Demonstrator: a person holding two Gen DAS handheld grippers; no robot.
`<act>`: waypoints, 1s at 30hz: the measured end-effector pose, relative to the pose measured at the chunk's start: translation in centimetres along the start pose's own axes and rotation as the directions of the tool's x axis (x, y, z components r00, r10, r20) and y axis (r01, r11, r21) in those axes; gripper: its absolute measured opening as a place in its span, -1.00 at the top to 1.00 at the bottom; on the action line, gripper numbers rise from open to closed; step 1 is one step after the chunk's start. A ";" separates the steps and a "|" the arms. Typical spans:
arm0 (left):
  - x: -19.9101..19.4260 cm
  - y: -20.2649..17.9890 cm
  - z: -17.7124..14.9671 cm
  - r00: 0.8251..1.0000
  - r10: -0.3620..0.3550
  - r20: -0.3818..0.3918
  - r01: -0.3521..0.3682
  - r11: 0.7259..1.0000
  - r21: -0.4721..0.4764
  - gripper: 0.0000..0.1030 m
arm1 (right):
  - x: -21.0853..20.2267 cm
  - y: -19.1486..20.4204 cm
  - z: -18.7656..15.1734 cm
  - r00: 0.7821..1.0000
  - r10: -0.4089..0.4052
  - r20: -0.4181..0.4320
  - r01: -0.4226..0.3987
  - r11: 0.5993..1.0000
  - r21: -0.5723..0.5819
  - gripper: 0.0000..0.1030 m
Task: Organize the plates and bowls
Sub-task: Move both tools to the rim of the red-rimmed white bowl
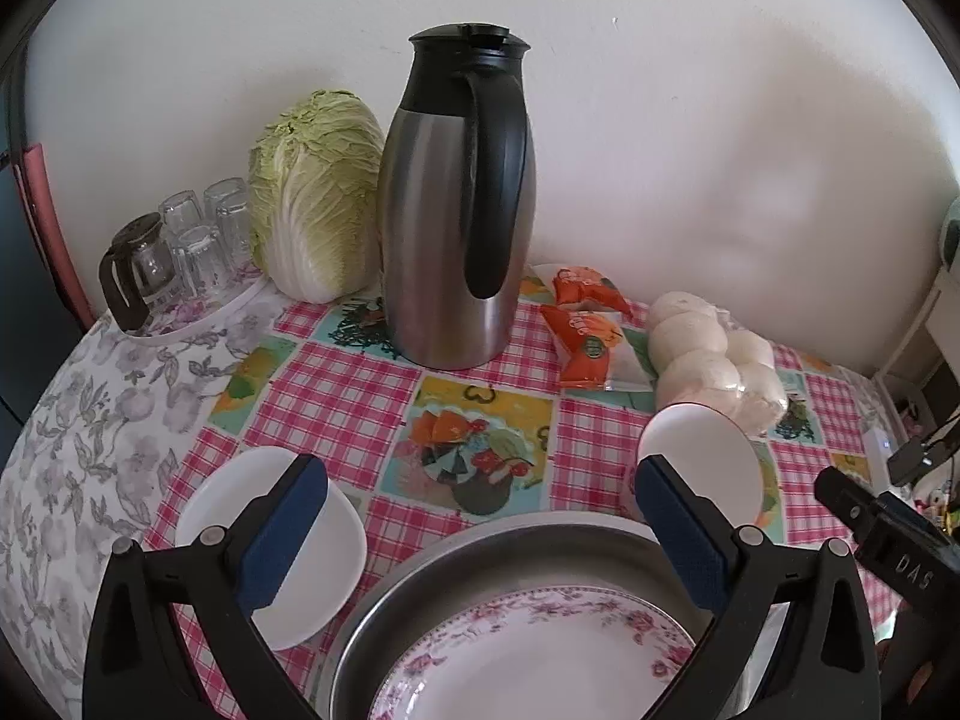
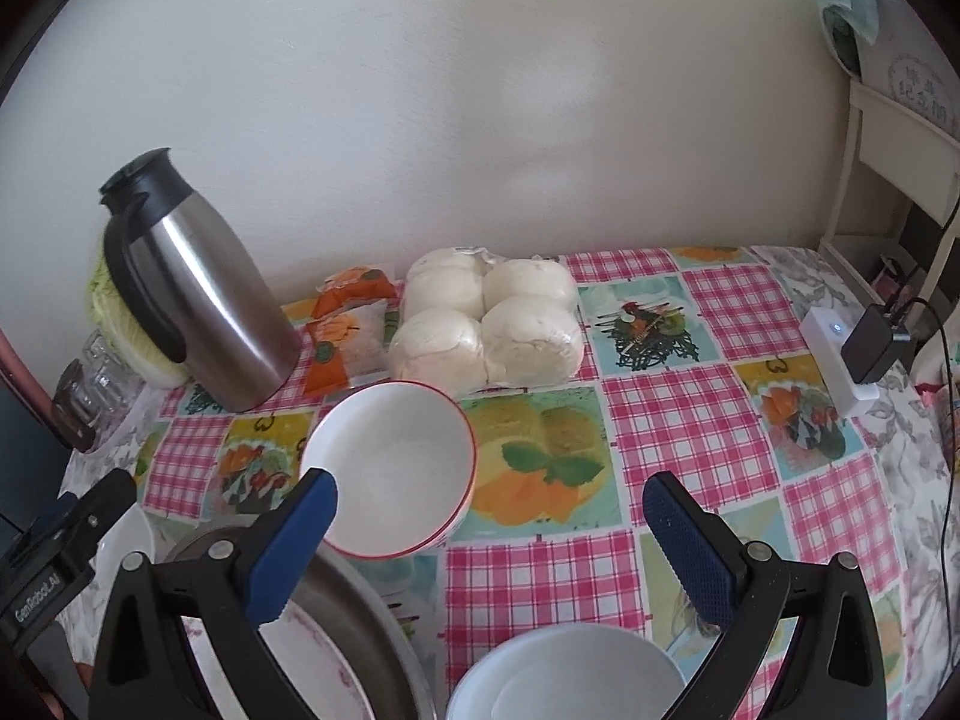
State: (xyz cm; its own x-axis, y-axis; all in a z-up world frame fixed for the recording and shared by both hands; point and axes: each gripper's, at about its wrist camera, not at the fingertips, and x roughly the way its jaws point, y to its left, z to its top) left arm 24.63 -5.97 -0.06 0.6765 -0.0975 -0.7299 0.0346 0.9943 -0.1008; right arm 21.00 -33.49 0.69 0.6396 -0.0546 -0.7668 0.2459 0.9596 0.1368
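I hold both tools wide apart, gripping nothing. My left tool hovers over the metal basin at 6 o'clock in its view, and the floral plate already lies inside that basin. At 8 o'clock, just beside the basin, a white plate sits on the bench, partly behind my left finger. At 3 o'clock stands a white bowl with a red rim line, near the bag of buns.

From my right tool the same bowl sits at 10 o'clock, upright, close to the basin's edge; whether they touch I cannot tell. Another white dish lies at 6 o'clock between my fingers, on the bench.

I judge the job partly done: one plate is gathered in the basin, while the white plate, the bowl and the near white dish remain scattered. The flask and cabbage stand at 12 o'clock, out of the way.
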 end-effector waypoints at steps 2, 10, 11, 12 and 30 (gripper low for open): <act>0.2 0.0 0.0 1.000 0.027 0.002 -0.027 1.000 0.007 -0.98 | 0.5 -0.4 0.3 1.000 -0.003 -0.010 0.003 1.000 0.013 -1.00; 1.6 -0.6 0.5 0.996 0.069 -0.056 -0.066 0.996 0.058 -0.98 | 2.4 -1.2 0.9 0.998 -0.038 -0.051 0.040 0.999 0.028 -1.00; 1.8 -1.0 0.9 0.996 0.066 -0.067 -0.061 0.996 0.070 -0.98 | 2.7 -1.3 1.0 0.998 -0.034 -0.059 0.036 0.999 0.032 -1.00; 1.9 -1.2 1.1 0.995 0.058 -0.077 -0.053 0.996 0.074 -0.98 | 2.9 -1.4 1.0 0.997 -0.031 -0.064 0.034 0.999 0.032 -1.00; 6.9 -5.4 3.7 0.958 0.018 -0.285 0.008 0.996 0.088 -0.98 | 7.1 -1.4 0.4 0.979 -0.050 -0.198 0.053 0.999 0.009 -1.00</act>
State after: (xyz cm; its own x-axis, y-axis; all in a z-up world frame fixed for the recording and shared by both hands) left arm 31.87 -11.89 -2.02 0.4394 -0.0880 -0.8940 0.1040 0.9935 -0.0467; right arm 25.52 -35.31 -4.64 0.4699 -0.0471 -0.8814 0.2861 0.9528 0.1016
